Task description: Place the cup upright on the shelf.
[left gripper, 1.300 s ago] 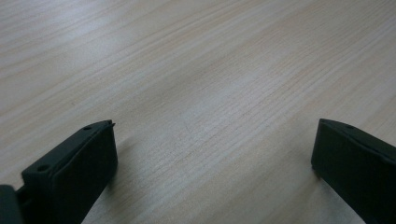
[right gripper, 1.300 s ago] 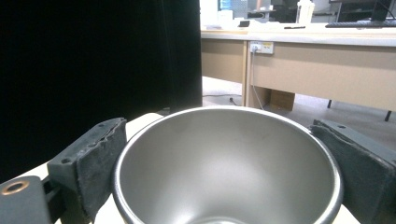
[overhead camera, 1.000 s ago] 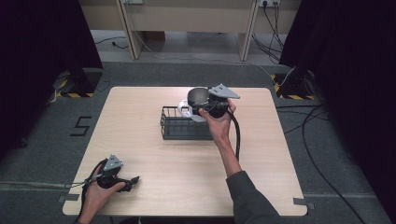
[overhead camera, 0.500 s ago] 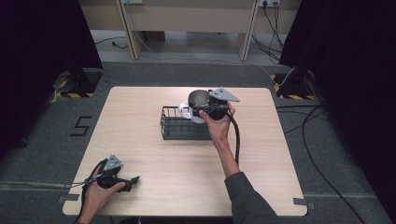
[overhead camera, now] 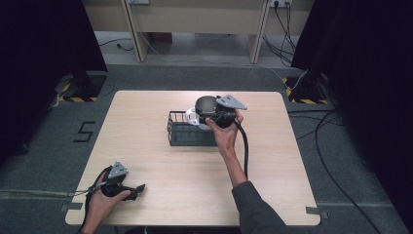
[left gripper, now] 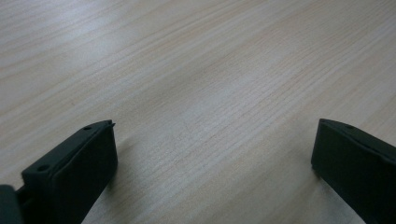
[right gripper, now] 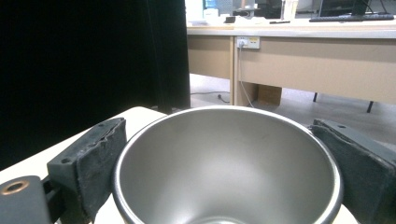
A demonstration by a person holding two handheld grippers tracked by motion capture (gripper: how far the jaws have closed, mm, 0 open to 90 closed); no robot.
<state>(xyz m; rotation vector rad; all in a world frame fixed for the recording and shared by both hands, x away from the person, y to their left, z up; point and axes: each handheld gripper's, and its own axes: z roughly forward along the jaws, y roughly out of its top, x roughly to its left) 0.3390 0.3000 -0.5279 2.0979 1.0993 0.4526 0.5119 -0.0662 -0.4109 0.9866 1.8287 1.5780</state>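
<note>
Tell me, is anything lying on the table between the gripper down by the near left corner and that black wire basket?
Nothing: the high view shows bare wood between the left gripper and the basket.

A pale wood-grain table [overhead camera: 146,117] stands on grey carpeted floor [overhead camera: 53,146]; black curtains [overhead camera: 44,44] flank a beige desk [overhead camera: 195,14].

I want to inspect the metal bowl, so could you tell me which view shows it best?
The right gripper view: the metal bowl sits large between the jaws, rim and inside clear. The high view gives a small pale sliver by the wire basket.
</note>
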